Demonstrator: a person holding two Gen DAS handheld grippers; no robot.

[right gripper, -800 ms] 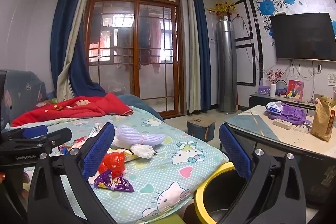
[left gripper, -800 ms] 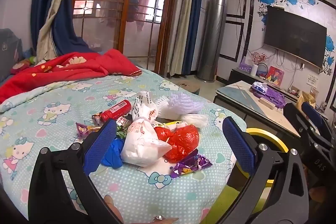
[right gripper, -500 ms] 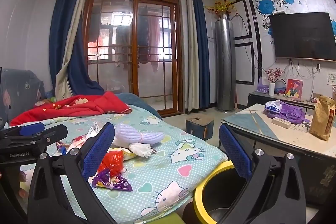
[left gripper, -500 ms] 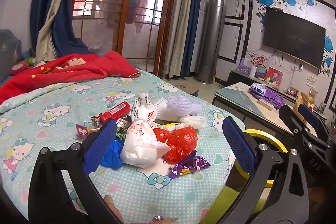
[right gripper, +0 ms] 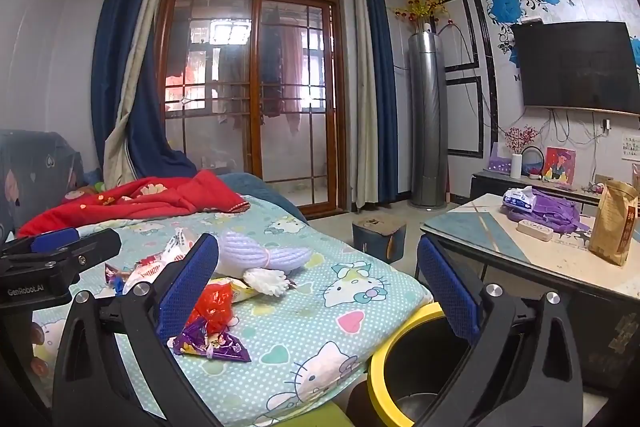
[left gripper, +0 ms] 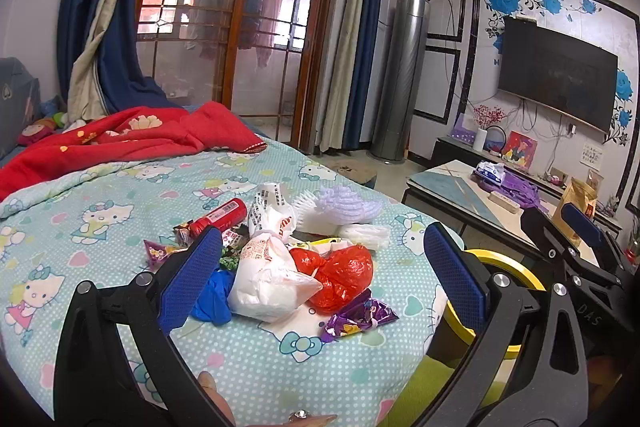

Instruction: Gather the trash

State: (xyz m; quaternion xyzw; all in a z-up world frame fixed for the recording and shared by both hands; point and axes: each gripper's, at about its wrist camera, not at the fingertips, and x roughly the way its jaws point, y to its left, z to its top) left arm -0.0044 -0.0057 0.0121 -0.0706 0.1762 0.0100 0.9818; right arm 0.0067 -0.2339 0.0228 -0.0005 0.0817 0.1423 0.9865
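Note:
A pile of trash lies on the Hello Kitty bed cover [left gripper: 120, 195]: a white plastic bag [left gripper: 268, 279], a red plastic bag [left gripper: 340, 275], a purple wrapper [left gripper: 356, 319], a red bottle [left gripper: 220, 219] and a blue crumpled piece [left gripper: 212, 295]. My left gripper [left gripper: 320, 275] is open and empty, just short of the pile. My right gripper [right gripper: 316, 291] is open and empty, over the bed's corner, with the red bag [right gripper: 212, 303] and purple wrapper [right gripper: 208, 343] at its left finger. A yellow-rimmed bin [right gripper: 400, 379] stands on the floor beside the bed; it also shows in the left wrist view [left gripper: 500, 267].
A red blanket [left gripper: 120, 139] lies at the bed's far end. A lilac and white knitted thing [left gripper: 340, 211] lies behind the pile. A low table [right gripper: 540, 259] with a brown paper bag [right gripper: 612, 223] stands to the right. A small stool [right gripper: 376, 235] is on the floor.
Both views have shifted slightly; the pile sits a little nearer the left gripper. Both grippers stay open and nothing has been taken hold of.

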